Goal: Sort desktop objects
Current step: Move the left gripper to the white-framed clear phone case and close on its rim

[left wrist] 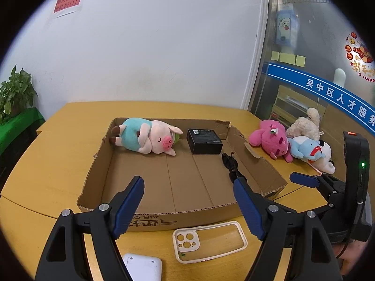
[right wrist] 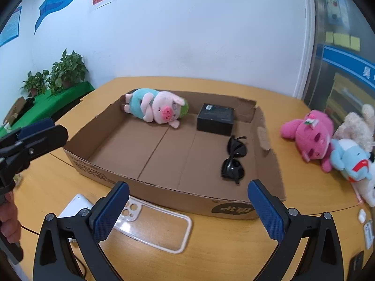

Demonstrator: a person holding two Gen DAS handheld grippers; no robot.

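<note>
You had the sort partly done. In the cardboard tray (right wrist: 267, 140) lay the pig plush (right wrist: 155, 107) at the far left, the black box (right wrist: 215, 119) at the far side towards the right, and the sunglasses (right wrist: 234, 158) near the right wall. Left outside on the desk (right wrist: 222, 243) were the clear phone case (right wrist: 152, 227) and a white flat device (left wrist: 143, 267) just in front of the tray, and a heap of plush toys well to its right: the pink plush (right wrist: 311, 134), the blue plush (right wrist: 351, 160) and a cream plush (left wrist: 304, 125).

You held your left gripper (left wrist: 188, 207) low over the tray's near wall, wide and empty, above the phone case. Your right gripper (right wrist: 188, 209) hung beside it at the near edge, likewise wide and empty.
</note>
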